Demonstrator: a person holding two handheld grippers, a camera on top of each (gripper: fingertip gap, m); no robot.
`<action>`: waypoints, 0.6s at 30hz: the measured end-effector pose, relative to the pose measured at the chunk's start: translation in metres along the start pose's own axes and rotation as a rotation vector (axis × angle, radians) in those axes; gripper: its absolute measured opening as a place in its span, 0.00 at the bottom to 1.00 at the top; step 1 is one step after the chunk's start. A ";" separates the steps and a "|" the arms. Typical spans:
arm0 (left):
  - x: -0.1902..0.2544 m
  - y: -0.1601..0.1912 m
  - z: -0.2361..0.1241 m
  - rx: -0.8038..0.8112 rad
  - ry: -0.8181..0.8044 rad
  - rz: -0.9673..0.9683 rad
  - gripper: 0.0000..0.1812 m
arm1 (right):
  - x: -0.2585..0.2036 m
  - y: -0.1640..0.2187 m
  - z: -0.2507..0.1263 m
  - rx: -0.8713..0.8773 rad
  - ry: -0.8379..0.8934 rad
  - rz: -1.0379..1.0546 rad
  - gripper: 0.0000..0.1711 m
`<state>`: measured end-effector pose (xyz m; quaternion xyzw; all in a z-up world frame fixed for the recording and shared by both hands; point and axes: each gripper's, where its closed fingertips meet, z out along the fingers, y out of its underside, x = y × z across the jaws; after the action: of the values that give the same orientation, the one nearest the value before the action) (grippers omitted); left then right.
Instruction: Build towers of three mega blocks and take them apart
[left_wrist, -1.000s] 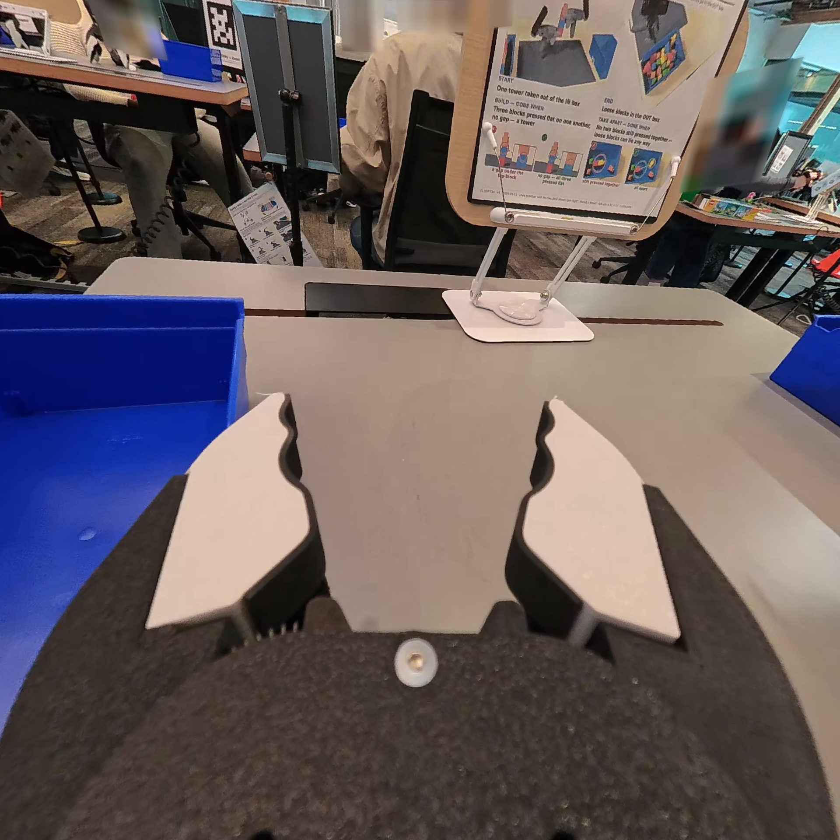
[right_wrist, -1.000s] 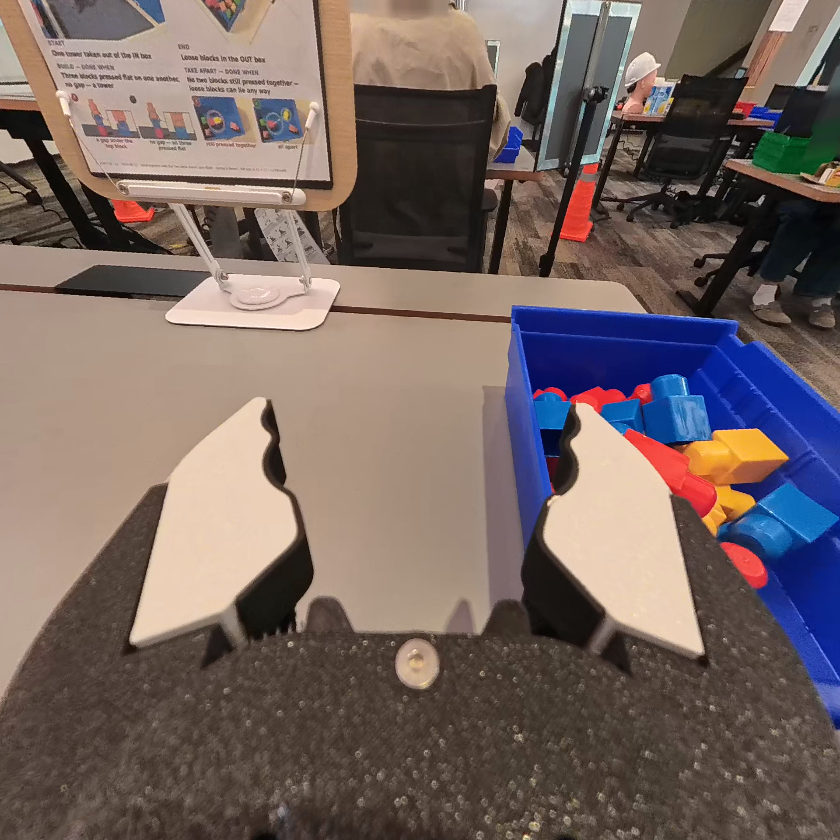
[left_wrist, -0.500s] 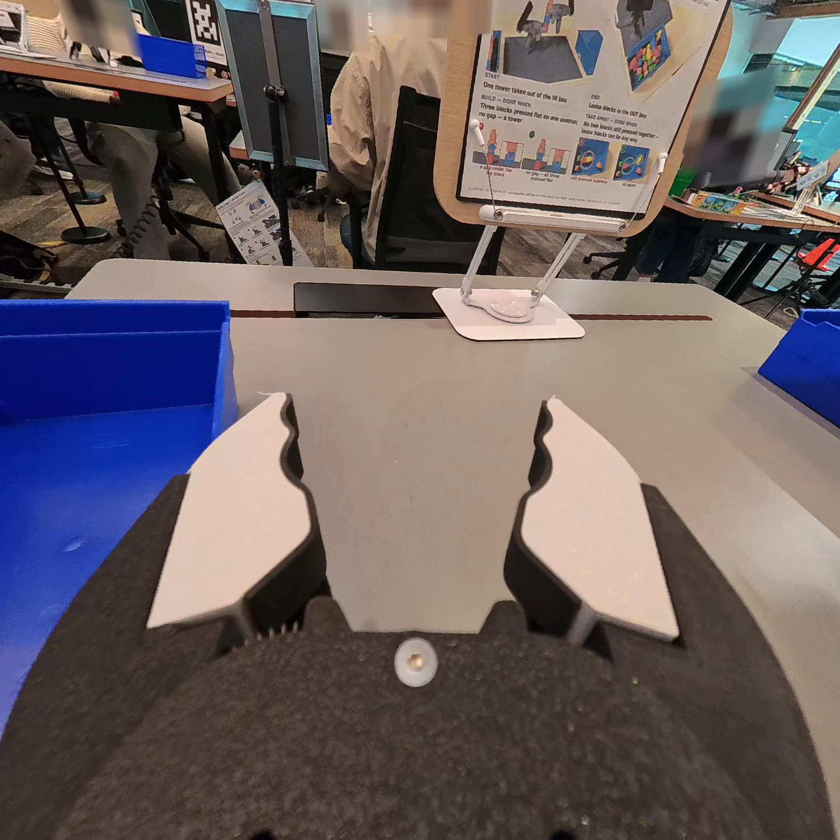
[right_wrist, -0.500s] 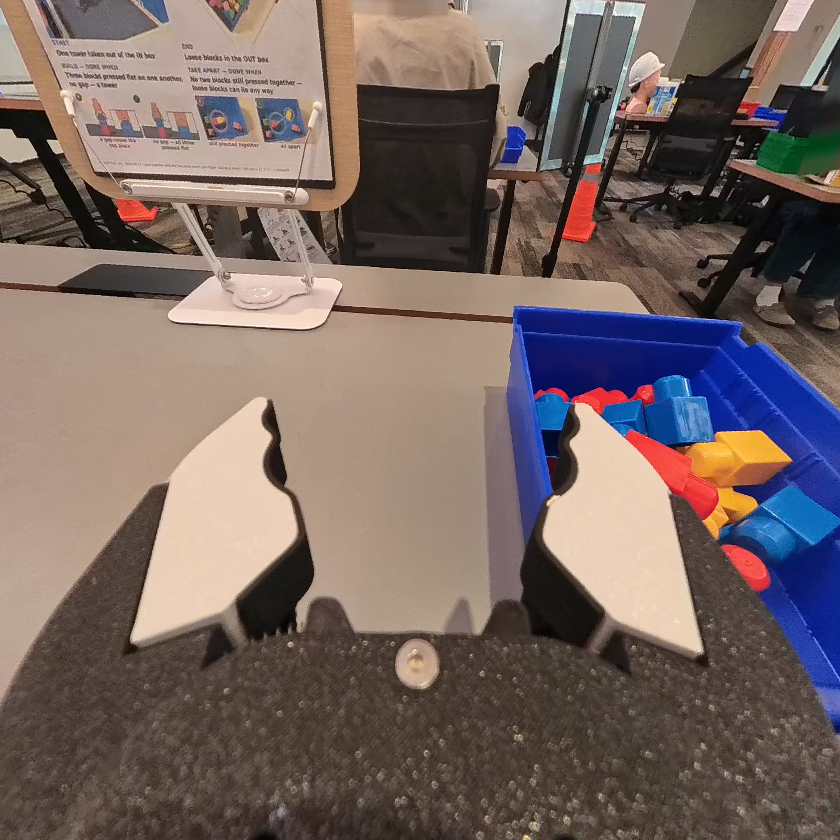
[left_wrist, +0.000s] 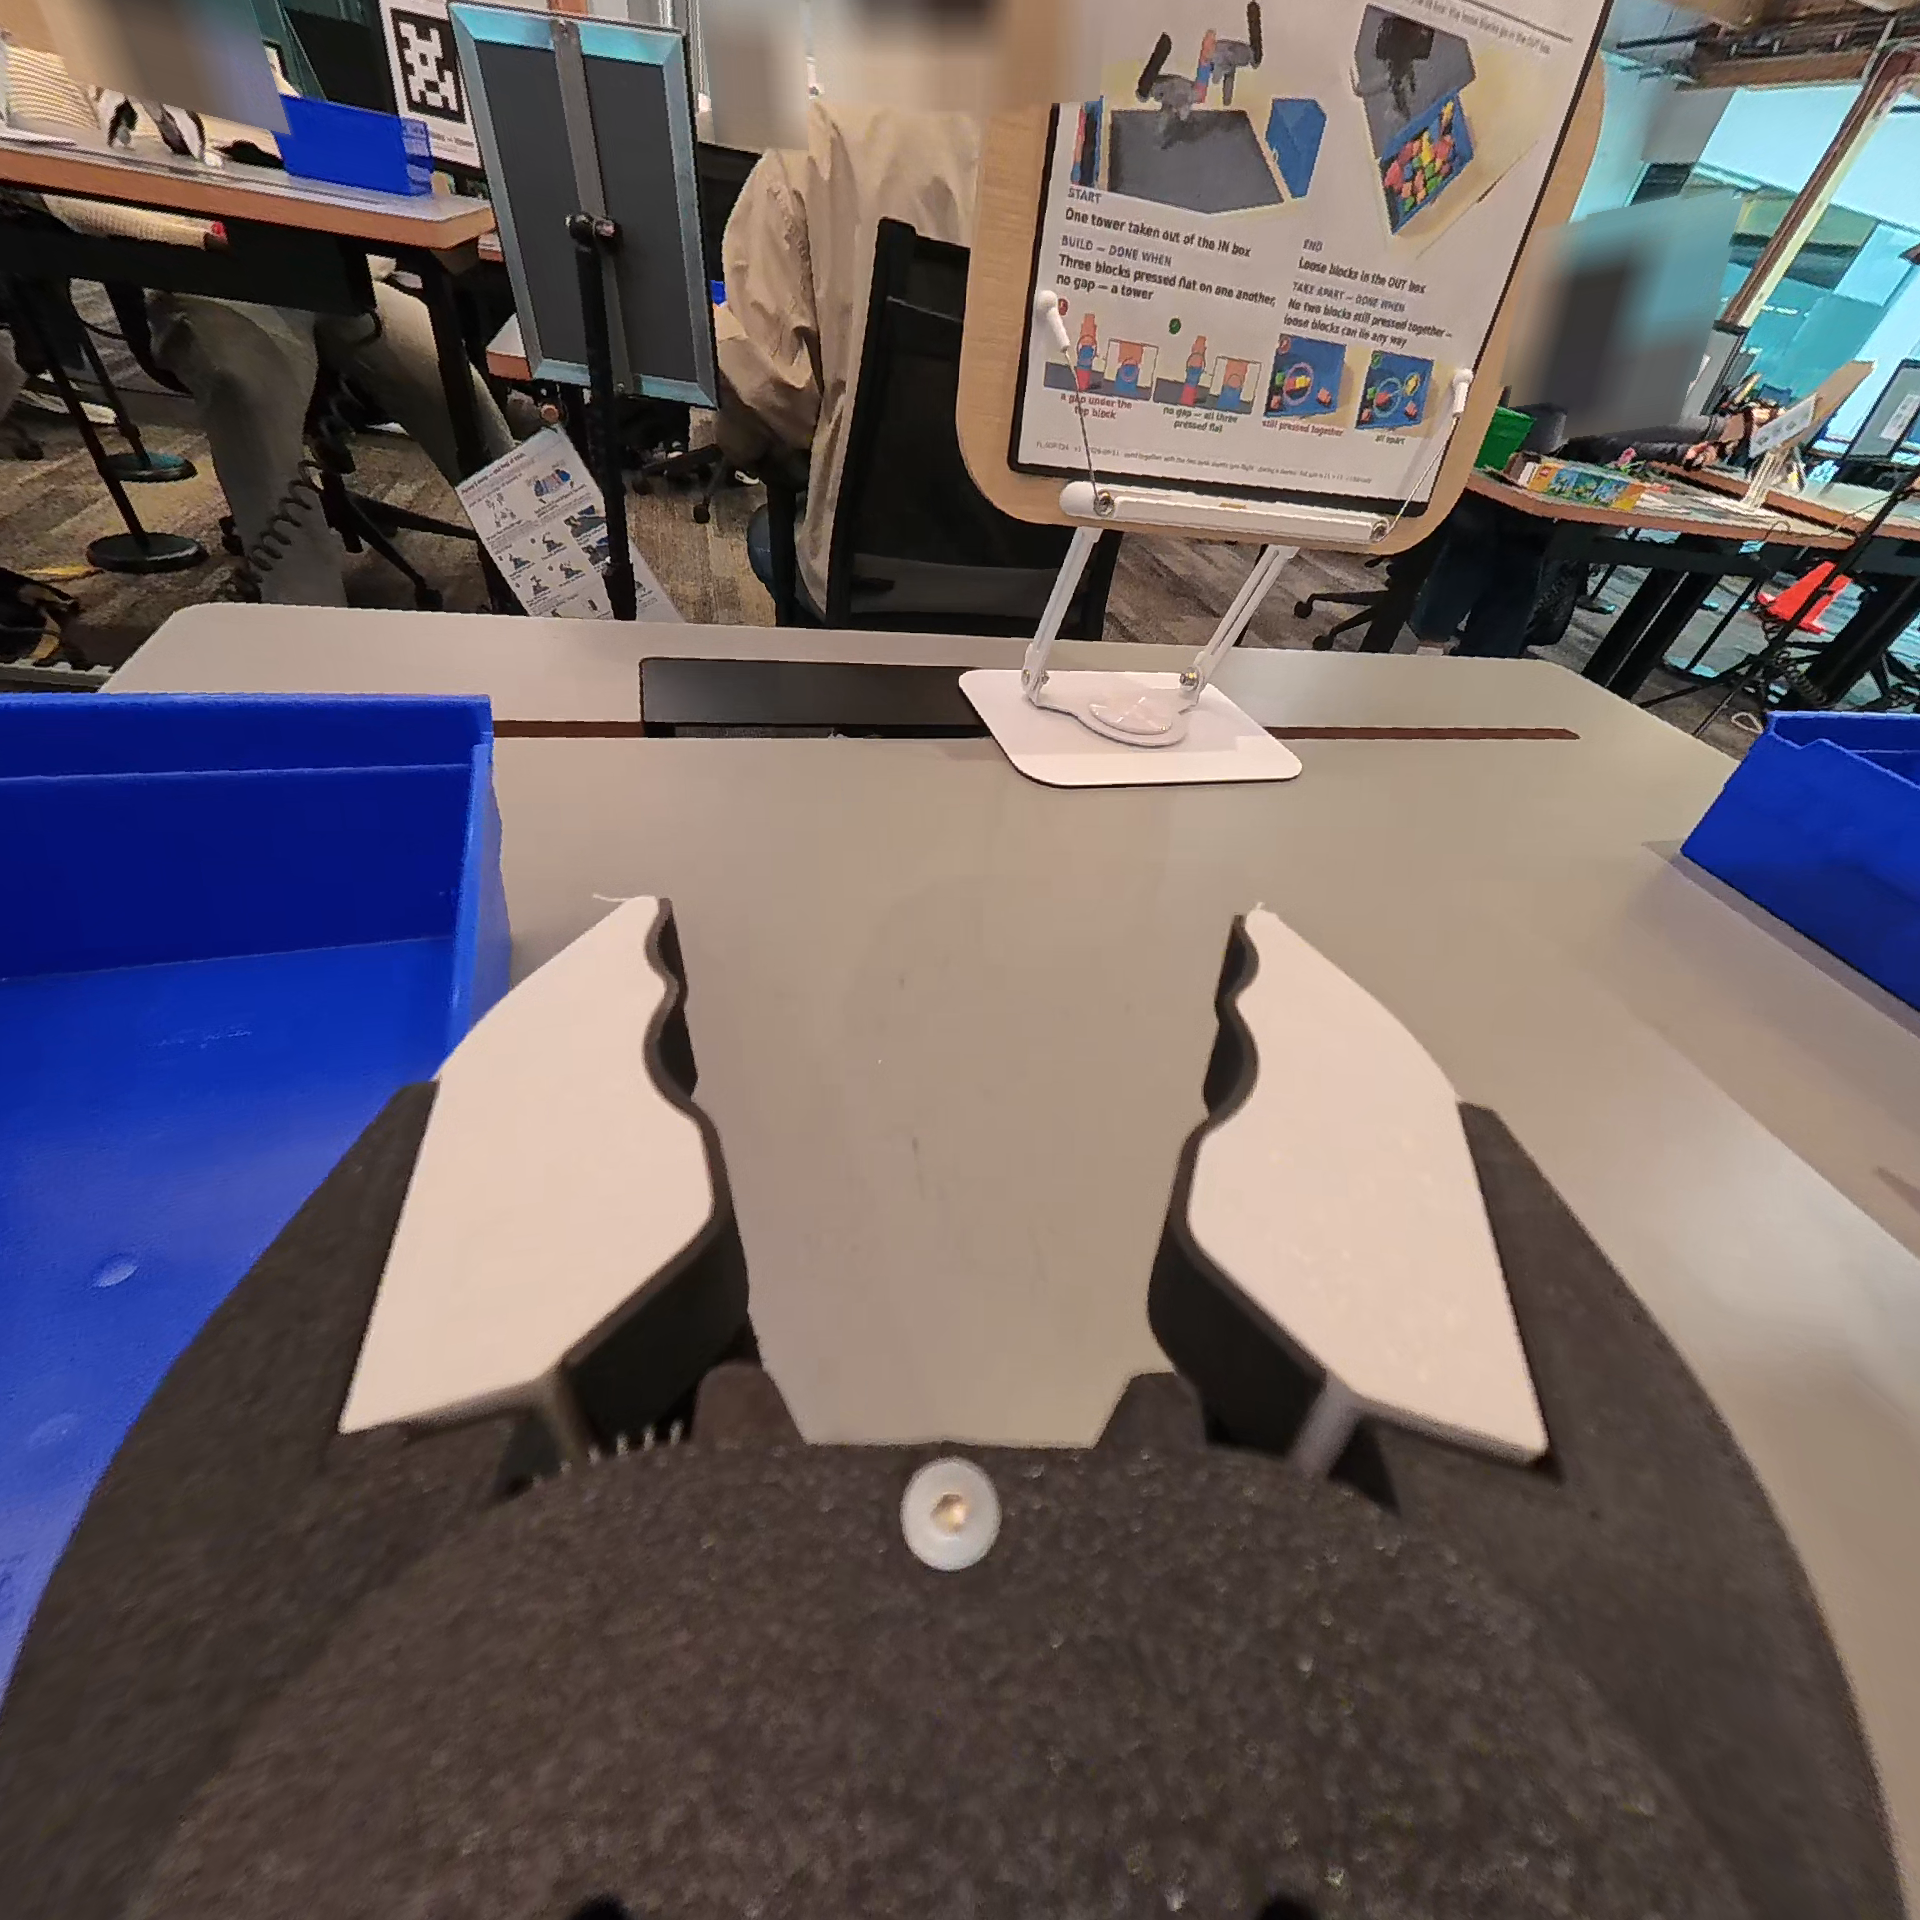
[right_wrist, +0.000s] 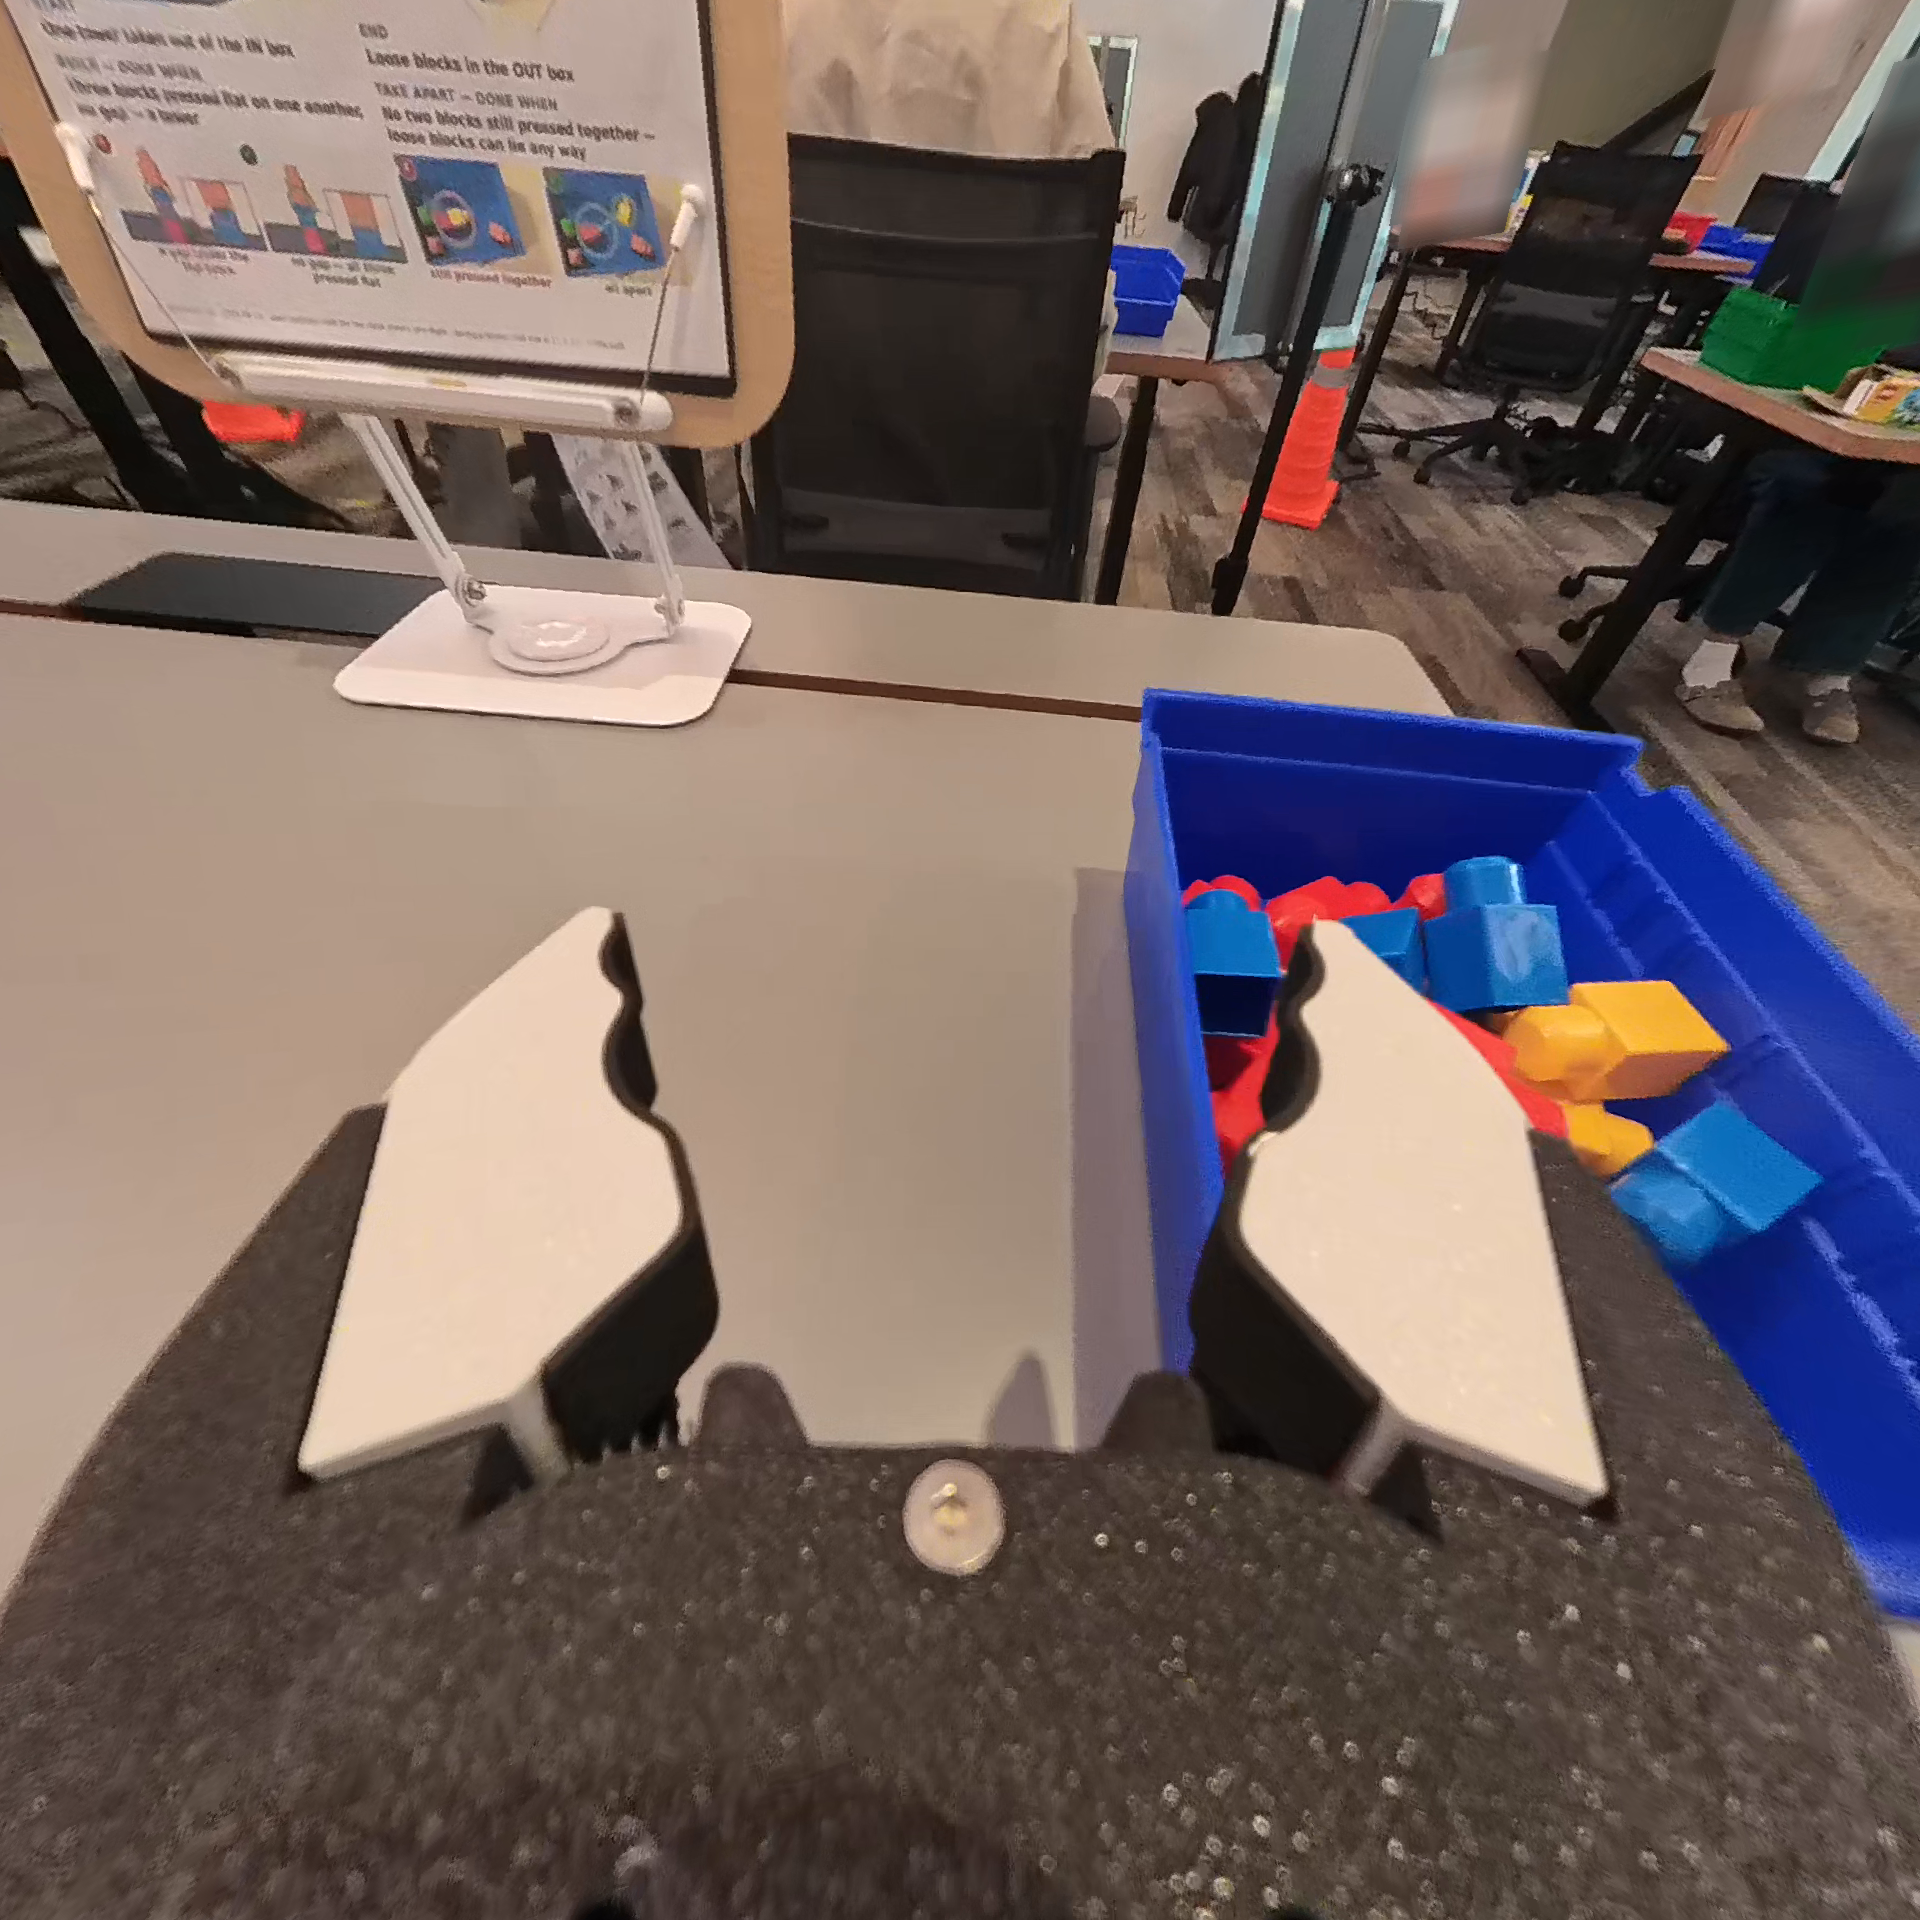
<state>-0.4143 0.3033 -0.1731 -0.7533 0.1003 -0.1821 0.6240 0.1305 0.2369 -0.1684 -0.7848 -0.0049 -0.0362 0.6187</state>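
You have nothing built yet: both your left claw (left_wrist: 951, 914) and right claw (right_wrist: 961, 925) hang spread and empty over the bare counter (left_wrist: 935, 883), and the mega blocks (right_wrist: 1496, 956) lie in the right blue bin (right_wrist: 1371, 727).

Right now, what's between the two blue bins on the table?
Only bare grey tabletop between the empty bin and the block-filled bin, per the left wrist view.
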 end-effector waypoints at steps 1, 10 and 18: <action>0.000 0.000 0.000 -0.002 0.003 0.000 0.53 | 0.005 -0.002 -0.002 -0.016 0.012 -0.019 0.67; 0.003 -0.003 -0.004 0.006 0.042 -0.012 0.53 | 0.082 0.006 0.011 -0.335 0.104 -0.164 0.63; 0.015 -0.014 -0.006 0.024 0.061 0.006 0.53 | 0.071 0.047 0.048 -0.692 -0.044 -0.176 0.46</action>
<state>-0.4037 0.2952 -0.1561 -0.7396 0.1196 -0.2044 0.6300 0.2067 0.2701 -0.2211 -0.9449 -0.0734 -0.0719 0.3107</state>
